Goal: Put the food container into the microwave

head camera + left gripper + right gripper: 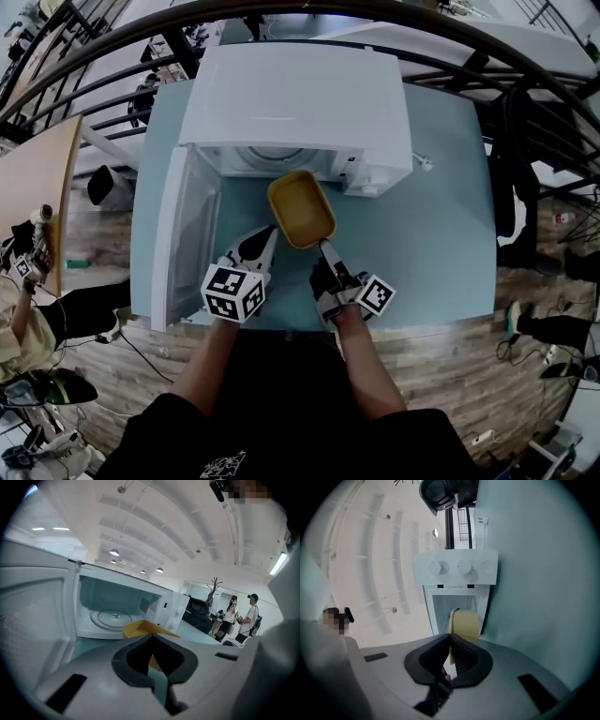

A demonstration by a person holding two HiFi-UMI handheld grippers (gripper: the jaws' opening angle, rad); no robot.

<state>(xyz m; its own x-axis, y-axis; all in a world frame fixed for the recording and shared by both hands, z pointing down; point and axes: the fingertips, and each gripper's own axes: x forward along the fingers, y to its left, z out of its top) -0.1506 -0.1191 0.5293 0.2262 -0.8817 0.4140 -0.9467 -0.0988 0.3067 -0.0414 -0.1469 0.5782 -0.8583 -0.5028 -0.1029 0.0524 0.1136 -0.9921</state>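
A yellow food container (302, 208) hangs over the teal table (427, 234), just in front of the white microwave (295, 94). Its door (183, 234) is swung open to the left, showing the cavity and glass turntable (112, 616). My right gripper (323, 246) is shut on the container's near rim; in the right gripper view that rim (465, 623) runs edge-on between the pads at the gripper (451, 641). My left gripper (270, 234) is at the container's near left corner. In the left gripper view its jaws meet at the gripper tip (151, 637), on the yellow corner (145, 629).
The microwave's knob panel (457, 567) is to the right of the cavity. The open door (28, 620) walls off the left side. Two people (241, 616) stand far behind the table. Another person (23, 281) sits off to the left, and cables lie on the wood floor (525, 328).
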